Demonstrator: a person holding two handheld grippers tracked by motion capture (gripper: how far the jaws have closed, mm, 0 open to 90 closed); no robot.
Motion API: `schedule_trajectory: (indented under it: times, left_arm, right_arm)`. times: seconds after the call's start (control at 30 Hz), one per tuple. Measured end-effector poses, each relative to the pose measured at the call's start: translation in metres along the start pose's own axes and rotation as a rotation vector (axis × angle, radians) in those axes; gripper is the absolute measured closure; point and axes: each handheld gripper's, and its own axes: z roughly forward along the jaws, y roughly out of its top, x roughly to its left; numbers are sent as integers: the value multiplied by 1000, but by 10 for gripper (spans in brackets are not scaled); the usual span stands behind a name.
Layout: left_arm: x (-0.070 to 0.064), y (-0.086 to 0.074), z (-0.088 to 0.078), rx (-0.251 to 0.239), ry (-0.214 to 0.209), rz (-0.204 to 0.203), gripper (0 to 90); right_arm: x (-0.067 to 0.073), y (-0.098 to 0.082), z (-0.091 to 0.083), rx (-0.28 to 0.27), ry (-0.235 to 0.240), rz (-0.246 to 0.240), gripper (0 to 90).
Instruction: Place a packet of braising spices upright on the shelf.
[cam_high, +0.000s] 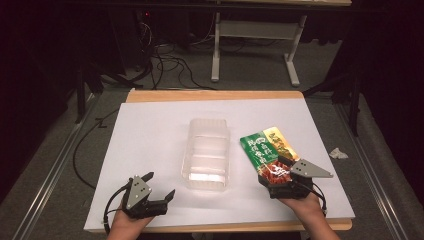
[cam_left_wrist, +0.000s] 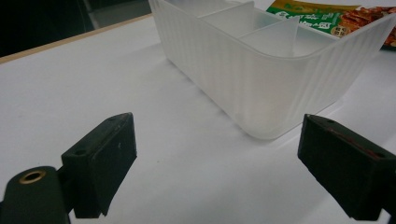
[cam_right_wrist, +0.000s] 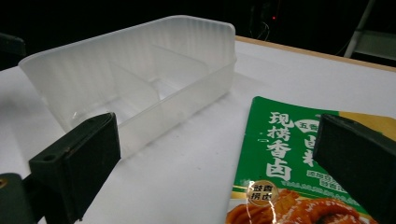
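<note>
Just right of the clear divided box (cam_high: 206, 154) on the counter (cam_high: 150, 135), the green snack packet (cam_high: 263, 145) is straddled by the wide-open right hand-held gripper (cam_high: 274, 171), so it could be pushed away flat rather than pinched.

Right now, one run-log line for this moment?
left gripper open, idle | right gripper open over snack packet | divided plastic bin empty
</note>
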Motion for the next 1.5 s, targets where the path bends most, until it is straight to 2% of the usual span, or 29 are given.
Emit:
schedule_trajectory:
  times: [0.37,0.57,0.77,0.8,0.83,0.9,0.93,0.97,1.03,1.13,1.17,1.23,1.33,1.5]
  left_arm:
    - [0,3,7,1,-3,2,119]
    - [0,6,12,1,-9,9,119]
    - [0,10,20,-1,-19,9,120]
    - [0,10,20,-1,-19,9,120]
    - [-2,11,23,2,-25,16,120]
    - [-2,12,24,3,-27,22,120]
    - [-3,12,24,2,-29,26,120]
    - [-3,13,25,2,-33,26,120]
    - [-3,13,25,3,-34,30,121]
    - [-3,13,25,3,-34,30,121]
    - [-3,13,25,4,-34,30,121]
    - [-3,13,25,4,-34,31,121]
    - [-3,12,25,4,-35,33,121]
    - [-4,12,24,5,-36,35,122]
  right_arm:
    - [-11,-4,-7,16,-20,14,24]
    - [-20,-7,-17,-19,-24,37,127]
    - [-38,-13,-32,-3,-99,88,215]
    - [-38,-13,-32,-3,-99,88,215]
    - [-48,-16,-39,-3,-128,118,246]
    - [-51,-17,-41,0,-137,128,260]
    - [-61,-20,-46,7,-162,158,288]
    - [-61,-20,-46,7,-162,158,288]
    - [-74,-25,-52,27,-199,186,312]
    - [-83,-27,-55,37,-221,208,327]
    - [-91,-30,-57,51,-240,231,347]
    - [-95,-32,-58,61,-247,246,356]
    - [-108,-40,-60,94,-252,310,407]
    - [-120,-49,-59,145,-235,379,454]
